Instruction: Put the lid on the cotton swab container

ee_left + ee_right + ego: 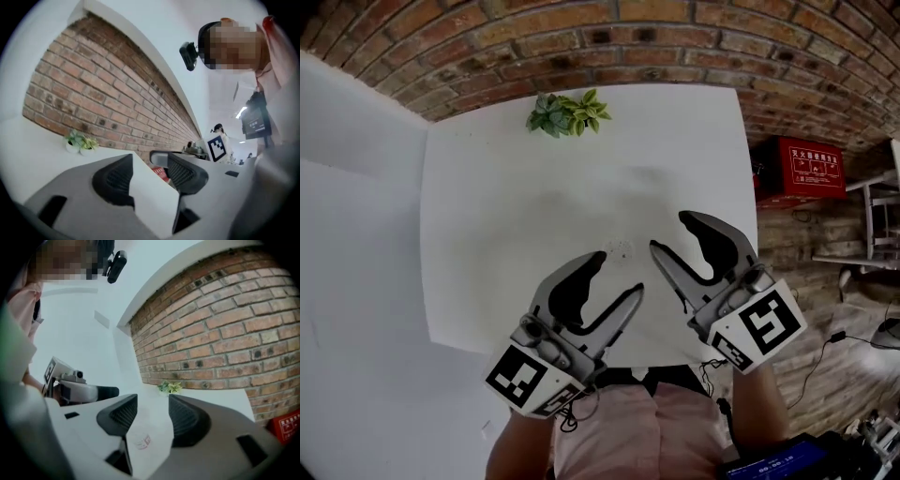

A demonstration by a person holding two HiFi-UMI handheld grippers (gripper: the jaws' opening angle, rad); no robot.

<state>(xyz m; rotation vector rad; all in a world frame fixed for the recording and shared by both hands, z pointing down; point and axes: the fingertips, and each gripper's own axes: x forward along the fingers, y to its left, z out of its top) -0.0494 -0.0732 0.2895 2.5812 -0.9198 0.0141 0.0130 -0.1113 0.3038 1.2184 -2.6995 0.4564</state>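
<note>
The left hand-held gripper (619,274) has its jaws apart with nothing between the pads. Its own view (147,173) shows only bare white counter (154,201) in the gap. The gap is moderate, narrower than the right one as seen from the head.

The right hand-held gripper (669,232) also stands apart and grips nothing. In its own view (152,416) the ribbed pads (124,414) are clear of each other. Low in the gap a small see-through thing with faint red print shows, lying on the counter and not touched by either pad.

That thing is the cotton swab container (621,251) (143,440). It sits on the counter (506,206) between the two grippers' tips, just beyond the left one's. It is too faint to tell whether the lid is on.

A small potted plant (567,113) stands at the counter's far edge, against the brick wall (581,47), well apart from the container.
</note>
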